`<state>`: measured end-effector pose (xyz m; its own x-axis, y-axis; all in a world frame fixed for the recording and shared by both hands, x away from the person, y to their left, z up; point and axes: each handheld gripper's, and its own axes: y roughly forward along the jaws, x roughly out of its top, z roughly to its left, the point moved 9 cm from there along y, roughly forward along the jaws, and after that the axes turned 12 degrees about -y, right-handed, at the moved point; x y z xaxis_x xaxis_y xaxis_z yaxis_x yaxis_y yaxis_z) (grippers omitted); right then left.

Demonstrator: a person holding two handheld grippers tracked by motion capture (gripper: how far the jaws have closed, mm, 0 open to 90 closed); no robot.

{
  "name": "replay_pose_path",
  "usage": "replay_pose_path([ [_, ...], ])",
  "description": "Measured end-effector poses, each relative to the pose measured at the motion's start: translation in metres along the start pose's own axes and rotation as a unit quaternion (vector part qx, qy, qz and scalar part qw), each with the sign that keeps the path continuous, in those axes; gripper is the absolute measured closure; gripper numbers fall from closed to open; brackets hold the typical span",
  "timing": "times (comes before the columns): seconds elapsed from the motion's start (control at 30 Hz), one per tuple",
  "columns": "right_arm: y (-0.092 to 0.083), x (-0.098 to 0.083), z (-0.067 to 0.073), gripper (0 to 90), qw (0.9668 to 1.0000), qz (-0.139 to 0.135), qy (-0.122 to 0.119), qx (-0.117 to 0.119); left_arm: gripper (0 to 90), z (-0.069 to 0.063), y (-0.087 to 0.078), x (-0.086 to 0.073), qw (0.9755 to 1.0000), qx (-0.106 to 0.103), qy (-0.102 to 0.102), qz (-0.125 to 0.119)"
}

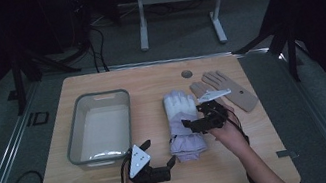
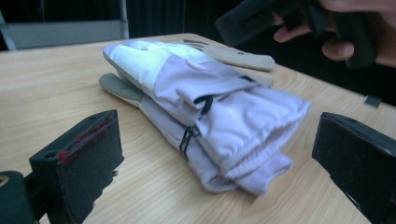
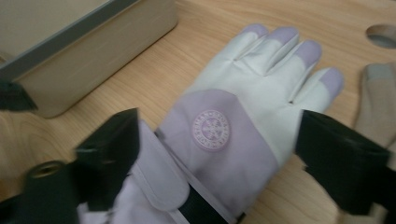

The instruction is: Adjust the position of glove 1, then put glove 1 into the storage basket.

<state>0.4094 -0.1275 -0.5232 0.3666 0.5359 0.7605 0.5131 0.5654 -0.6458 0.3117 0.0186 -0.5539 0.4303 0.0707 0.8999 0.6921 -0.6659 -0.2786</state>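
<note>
High view: right gripper (image 1: 195,118) open above lilac gloves (image 1: 183,124), left gripper (image 1: 160,151) open; advise grasping both cuffs squarely.

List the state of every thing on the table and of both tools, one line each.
Lilac gloves: stacked as a pair, lying flat on the table, not gripped.
Tan gloves: lying flat beside the lilac pair, untouched.
Bin: upright, nothing inside.
Left tool: open, aimed at the lilac cuffs.
Right tool: open, held over the lilac gloves, nothing gripped.
</note>
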Motion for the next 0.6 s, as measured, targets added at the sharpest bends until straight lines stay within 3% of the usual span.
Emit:
replay_pose_path([
  [0.03, -0.001, -0.003, -0.001, 13.0, 1.0, 0.004, -0.004, 0.0, 1.7, -0.001, 0.001, 0.004, 1.0, 0.001, 0.001, 0.0],
  [0.1, -0.003, -0.005, -0.003, 13.5, 0.9998, -0.018, -0.007, 0.007, 1.7, -0.004, 0.002, 0.011, 0.9999, -0.012, 0.004, 0.009],
  [0.2, -0.005, -0.01, -0.009, 13.6, 0.9988, -0.039, -0.025, -0.012, 1.7, -0.008, 0.004, 0.022, 0.9994, -0.028, 0.006, 0.02],
  [0.3, -0.007, -0.014, -0.014, 14.1, 0.9982, -0.056, -0.014, -0.014, 1.7, -0.008, 0.008, 0.03, 0.9989, -0.028, 0.003, 0.037],
  [0.47, -0.007, -0.02, -0.019, 13.9, 0.9984, -0.048, 0.028, -0.013, 3.2, -0.005, 0.018, 0.035, 0.9975, -0.014, -0.014, 0.068],
  [0.53, -0.007, -0.019, -0.019, 12.2, 0.9982, -0.05, 0.032, -0.01, 4.3, -0.002, 0.024, 0.034, 0.9962, 0.004, -0.019, 0.085],
  [0.6, -0.004, -0.018, -0.016, 10.2, 0.9987, -0.044, 0.024, -0.008, 6.4, -0.001, 0.028, 0.033, 0.9952, 0.006, -0.031, 0.092],
])
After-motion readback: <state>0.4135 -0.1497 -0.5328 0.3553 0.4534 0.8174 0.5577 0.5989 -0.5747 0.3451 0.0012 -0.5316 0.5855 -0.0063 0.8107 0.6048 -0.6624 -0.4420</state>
